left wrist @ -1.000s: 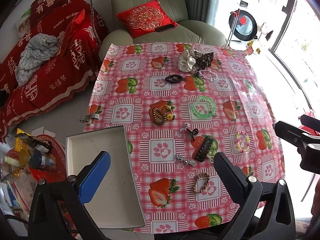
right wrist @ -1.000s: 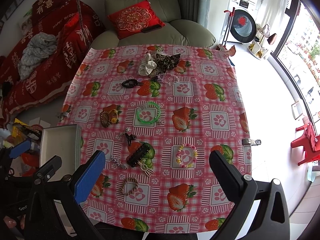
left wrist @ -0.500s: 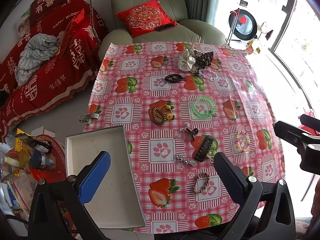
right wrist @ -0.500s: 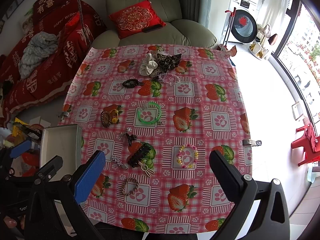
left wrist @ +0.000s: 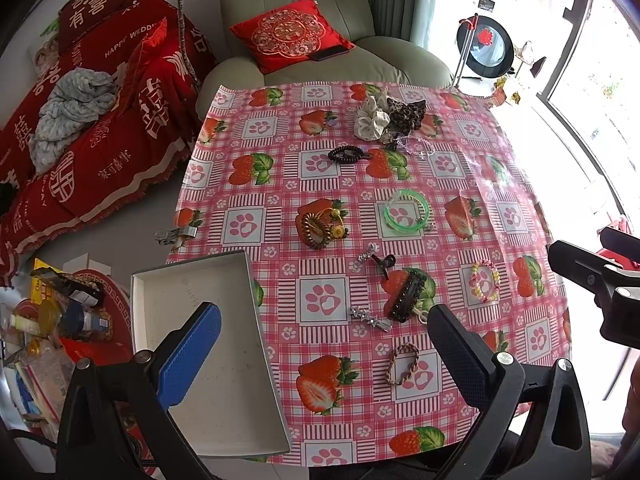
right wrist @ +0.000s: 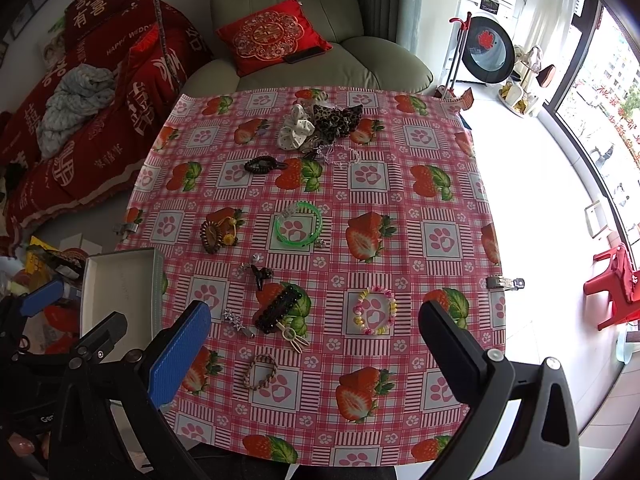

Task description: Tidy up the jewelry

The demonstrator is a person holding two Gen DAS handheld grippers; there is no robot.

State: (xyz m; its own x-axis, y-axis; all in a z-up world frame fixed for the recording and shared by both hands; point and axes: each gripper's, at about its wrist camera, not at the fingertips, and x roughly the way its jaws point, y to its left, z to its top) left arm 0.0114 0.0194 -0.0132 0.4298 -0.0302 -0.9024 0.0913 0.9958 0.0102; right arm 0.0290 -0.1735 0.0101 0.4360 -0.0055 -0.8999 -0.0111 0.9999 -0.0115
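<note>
Nothing is gripped: the left gripper [left wrist: 324, 344] and right gripper [right wrist: 316, 344] are held spread wide; sorting is judged unstarted. The braided bracelet [right wrist: 259, 372], just ahead between the right fingers, would be grasped first, for the white box [left wrist: 200, 340] beneath the left.

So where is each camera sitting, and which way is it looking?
Left wrist view: sits on the left gripper, above the table's near left edge, looking across at the armchair; its own open fingers show, with the white tray under them.
Right wrist view: sits on the right gripper, further right, facing the same way; its open fingers show, and the left gripper at the left edge.
Both share the green bangle and the tray.
</note>
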